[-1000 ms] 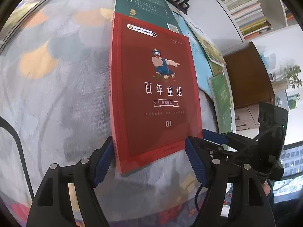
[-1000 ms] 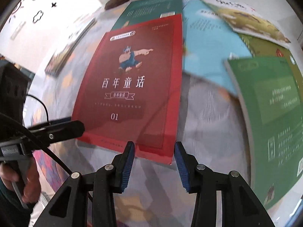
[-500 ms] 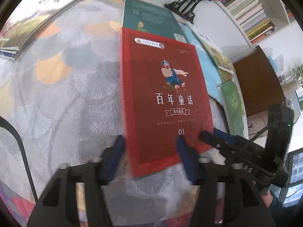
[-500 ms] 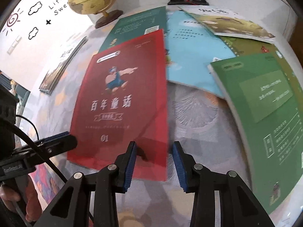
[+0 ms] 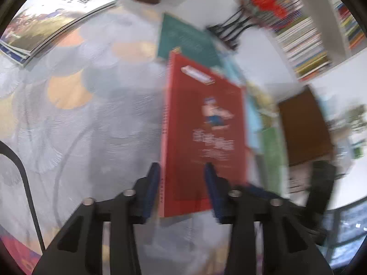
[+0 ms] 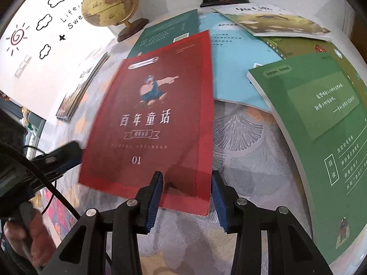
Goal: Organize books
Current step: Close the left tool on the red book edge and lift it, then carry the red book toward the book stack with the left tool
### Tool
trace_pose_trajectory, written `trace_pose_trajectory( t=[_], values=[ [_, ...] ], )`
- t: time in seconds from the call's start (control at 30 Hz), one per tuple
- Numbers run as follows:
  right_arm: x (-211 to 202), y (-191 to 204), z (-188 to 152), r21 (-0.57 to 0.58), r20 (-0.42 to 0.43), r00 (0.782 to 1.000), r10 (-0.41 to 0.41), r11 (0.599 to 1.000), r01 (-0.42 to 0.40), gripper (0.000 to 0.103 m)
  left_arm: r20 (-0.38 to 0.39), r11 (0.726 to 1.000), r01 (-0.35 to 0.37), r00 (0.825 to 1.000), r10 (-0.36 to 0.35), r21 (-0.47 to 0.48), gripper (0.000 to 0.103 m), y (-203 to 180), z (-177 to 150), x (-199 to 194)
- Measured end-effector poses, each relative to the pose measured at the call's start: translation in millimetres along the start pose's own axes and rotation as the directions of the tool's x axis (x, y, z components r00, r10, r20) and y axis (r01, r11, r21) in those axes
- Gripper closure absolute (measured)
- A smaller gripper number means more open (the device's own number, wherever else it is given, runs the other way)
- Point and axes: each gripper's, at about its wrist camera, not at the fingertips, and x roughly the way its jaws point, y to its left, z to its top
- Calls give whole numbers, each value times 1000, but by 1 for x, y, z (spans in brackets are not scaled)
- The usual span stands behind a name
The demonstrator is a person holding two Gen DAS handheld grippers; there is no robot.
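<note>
book caught at both near corners

left wrist view: red book (image 5: 201, 135) lay tilted over the patterned tablecloth (image 5: 75, 119), its spine edge and near corner between the blue pads of the left gripper (image 5: 182, 190). the jaws were closing on that corner; in the blur i could not tell whether the pads pressed it yet. judging by the lifted near edge, the corner was being taken to raise the book off the spread of other books. the gripper pointed steeply down and forward along the cover.

right wrist view: the right gripper (image 6: 187, 197) stood over the book's other near corner, jaws opening, the corner between them but the pads looking clear of it. the left gripper (image 6: 66, 153) reached in at the opposite edge, a hand (image 6: 27, 236) below it. green book (image 6: 321, 137), light blue book (image 6: 238, 66) and a globe (image 6: 110, 0) lay beyond. the right gripper also tipped steeply downward.
</note>
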Motion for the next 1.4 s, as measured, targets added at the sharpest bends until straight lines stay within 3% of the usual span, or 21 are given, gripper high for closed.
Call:
trace_pose_trajectory(
  t=[0.1,0.2,0.3,0.37,0.4,0.43,0.47,0.53,0.6,0.67,0.77,0.87,0.97,1.03,1.13,1.17,1.2,1.27,1.3,1.33,1.4],
  values=[
    [1,4,-1,-15,3,1000,-3,1000,3,53,9,999,18,1000,-17,-40,73,7,3,4],
    [3,5,-2,-23,11,1000,-3,1000,3,53,20,988,109,994,-108,-109,73,15,8,-4],
    [3,0,-3,-5,16,1000,25,1000,-25,52,63,922,337,942,-331,-192,73,20,11,-22],
    [3,-4,-3,11,17,999,44,999,-45,52,81,885,411,911,-403,-218,73,18,10,-26],
    [3,-5,-4,14,17,999,49,999,-49,52,79,882,414,910,-407,-223,73,17,10,-24],
    [3,-6,-4,16,17,998,53,998,-54,51,71,898,380,925,-373,-223,73,17,10,-21],
    [3,-6,-4,17,16,998,59,998,-59,50,57,930,304,953,-298,-205,73,15,11,-16],
    [2,-6,-4,8,12,998,56,998,-56,50,26,963,211,977,-210,-169,73,8,12,-3],
    [2,-4,-4,-14,9,999,46,999,-46,50,18,970,187,982,-186,-156,73,3,12,3],
    [2,-5,-4,-14,10,999,53,999,-53,50,16,972,183,983,-183,-146,83,-3,13,4],
    [0,-12,-1,25,-18,995,94,995,-94,50,-10,947,246,967,-254,-208,87,4,16,2],
    [-6,-37,2,160,-60,973,221,965,-210,48,-27,873,344,927,-375,-347,89,14,18,1],
    [-10,-71,-3,310,-10,940,340,895,-320,41,-48,813,390,890,-453,-433,89,15,20,3],
    [-5,-89,-6,392,20,904,428,828,-400,41,-63,783,409,869,-491,-469,89,16,20,6],
    [3,-92,-2,423,59,851,522,759,-495,41,-92,762,410,850,-518,-502,89,16,21,11],
    [8,-90,1,430,72,831,551,735,-524,41,-97,760,403,851,-516,-510,89,14,23,14],
    [12,-89,3,439,83,839,538,736,-515,46,-100,765,396,855,-509,-508,89,14,24,14],
    [15,-88,4,433,91,848,522,747,-505,65,-111,793,369,874,-474,-484,89,15,26,13],
    [15,-86,5,426,93,848,522,749,-508,71,-123,818,349,886,-447,-458,89,14,27,11],
    [12,-85,5,414,95,846,524,752,-512,75,-148,860,314,905,-400,-403,89,10,29,8],
    [2,-73,6,350,90,867,490,800,-488,77,-190,925,246,933,-307,-288,89,-1,29,5]
  ],
)
